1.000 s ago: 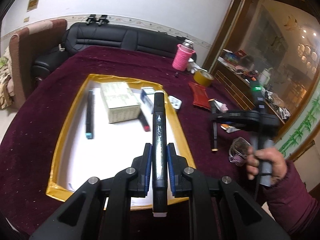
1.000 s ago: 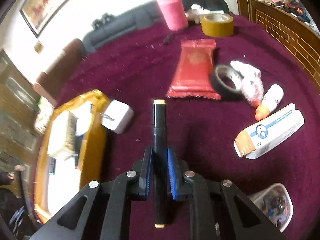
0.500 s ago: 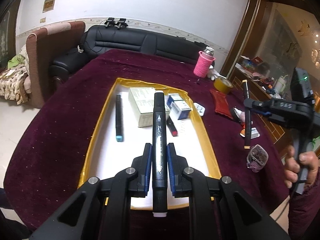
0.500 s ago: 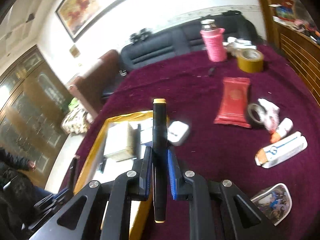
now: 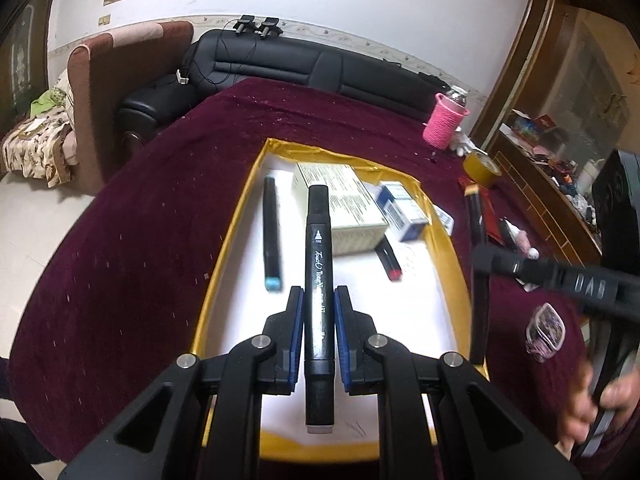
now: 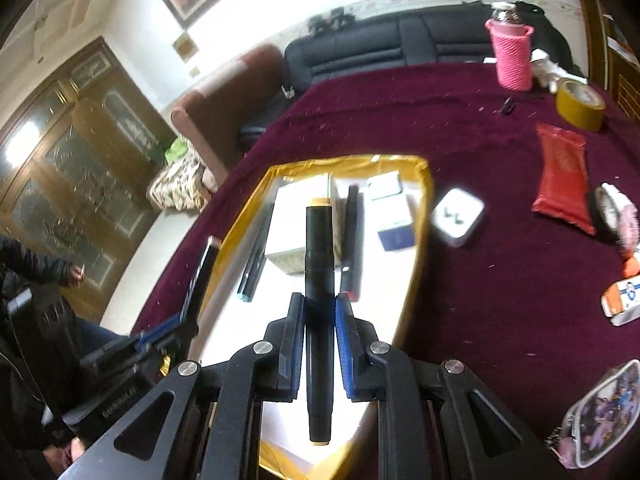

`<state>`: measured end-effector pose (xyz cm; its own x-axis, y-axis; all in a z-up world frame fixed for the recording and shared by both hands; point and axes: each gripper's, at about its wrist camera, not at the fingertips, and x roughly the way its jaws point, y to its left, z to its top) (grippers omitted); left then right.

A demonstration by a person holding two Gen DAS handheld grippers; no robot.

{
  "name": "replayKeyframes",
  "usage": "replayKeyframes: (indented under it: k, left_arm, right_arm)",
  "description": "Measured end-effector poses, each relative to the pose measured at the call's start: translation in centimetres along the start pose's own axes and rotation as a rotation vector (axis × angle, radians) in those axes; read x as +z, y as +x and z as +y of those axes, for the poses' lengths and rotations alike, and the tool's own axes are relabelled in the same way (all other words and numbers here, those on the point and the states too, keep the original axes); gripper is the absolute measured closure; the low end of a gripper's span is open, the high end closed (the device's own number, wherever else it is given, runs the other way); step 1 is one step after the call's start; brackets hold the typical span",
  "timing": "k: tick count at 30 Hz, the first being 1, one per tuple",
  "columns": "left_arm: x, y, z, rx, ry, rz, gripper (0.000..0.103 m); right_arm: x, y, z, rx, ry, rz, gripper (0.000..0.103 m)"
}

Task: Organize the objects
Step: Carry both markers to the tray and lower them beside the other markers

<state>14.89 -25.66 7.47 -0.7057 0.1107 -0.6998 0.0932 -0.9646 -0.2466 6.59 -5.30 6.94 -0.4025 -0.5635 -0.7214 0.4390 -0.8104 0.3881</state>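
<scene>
My left gripper (image 5: 319,300) is shut on a black marker with a white end (image 5: 318,264) and holds it above the white, gold-rimmed tray (image 5: 240,216). My right gripper (image 6: 319,308) is shut on a black marker with yellow ends (image 6: 319,248) and holds it over the same tray (image 6: 418,240). In the tray lie a blue-tipped marker (image 5: 271,232), a red-tipped marker (image 5: 389,258), a beige box (image 5: 348,208) and a blue-white box (image 5: 402,210). The right gripper and its marker show at the tray's right edge in the left wrist view (image 5: 478,264).
On the maroon cloth right of the tray lie a white charger (image 6: 458,216), a red packet (image 6: 562,176), a yellow tape roll (image 6: 580,104), a pink-sleeved bottle (image 6: 512,56), an orange-white tube box (image 6: 622,300) and a small clear pouch (image 6: 600,412). A black sofa stands behind.
My right gripper has swung left with its yellow-ended marker, from over the cloth to over the tray. My left gripper has stayed above the tray with its marker.
</scene>
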Motion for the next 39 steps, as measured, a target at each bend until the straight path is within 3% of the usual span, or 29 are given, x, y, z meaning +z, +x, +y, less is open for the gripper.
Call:
replayKeyframes:
  k: [5,22,30,39]
  left_arm:
    - [1.6,1.1,0.6,0.014,-0.007,0.002,0.089]
    - [4.9,7.8,1.8,0.058,-0.030,0.135,0.089]
    - [5.3,9.9,2.1,0.060,-0.038,0.191,0.089]
    - [5.6,10.8,2.0,0.072,-0.037,0.203,0.089]
  right_arm:
    - [0.1,2.0,0.0,0.007,0.001,0.041,0.086]
    - [0.7,5.8,0.6,0.030,-0.003,0.117,0.086]
    - [1.6,6.3,-1.3,-0.003,0.054,0.107,0.086]
    - [5.2,7.5,-2.3,-0.081,0.054,0.084,0.086]
